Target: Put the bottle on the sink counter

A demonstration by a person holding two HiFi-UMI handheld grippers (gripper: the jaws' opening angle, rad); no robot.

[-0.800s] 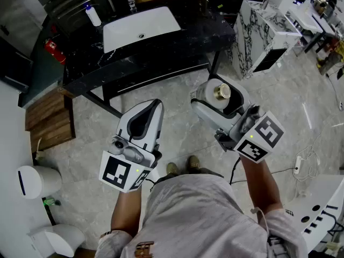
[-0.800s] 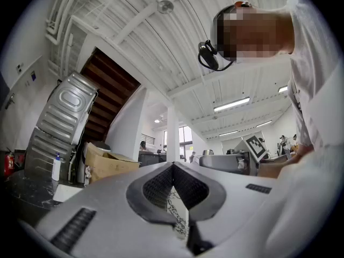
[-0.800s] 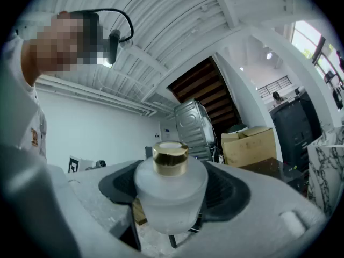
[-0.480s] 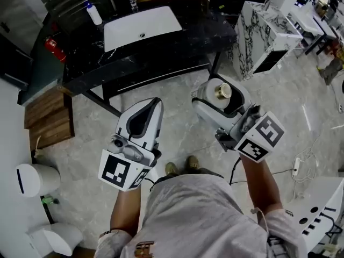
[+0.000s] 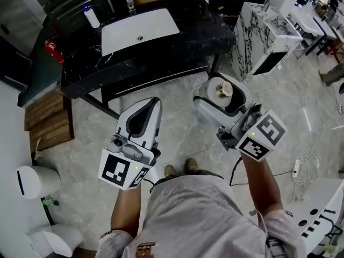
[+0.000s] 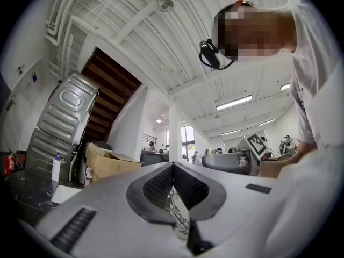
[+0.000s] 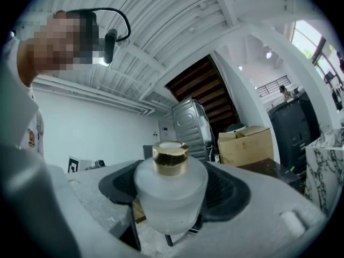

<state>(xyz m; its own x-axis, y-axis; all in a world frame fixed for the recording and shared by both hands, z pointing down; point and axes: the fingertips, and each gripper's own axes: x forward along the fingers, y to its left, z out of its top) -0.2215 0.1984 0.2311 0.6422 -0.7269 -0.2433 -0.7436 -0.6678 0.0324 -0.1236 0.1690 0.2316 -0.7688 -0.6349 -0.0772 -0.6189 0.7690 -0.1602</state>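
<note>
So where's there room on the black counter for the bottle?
Bare counter right of the white basin, and the front strip before it. Crowded at the back left: a blue-capped bottle stands there.

Grey T-shirt [image 5: 199, 219], 2 white hand-held grippers [image 5: 156, 102] [image 5: 217, 88], black-and-white square-marker cubes [image 5: 121, 172] [image 5: 262, 136], black cable [image 5: 235, 168]

floor [image 5: 185, 125]: grey marble tile; ceiling [image 6: 134, 31]: white ribbed; marble-veined cabinet [image 5: 258, 36] right
</note>
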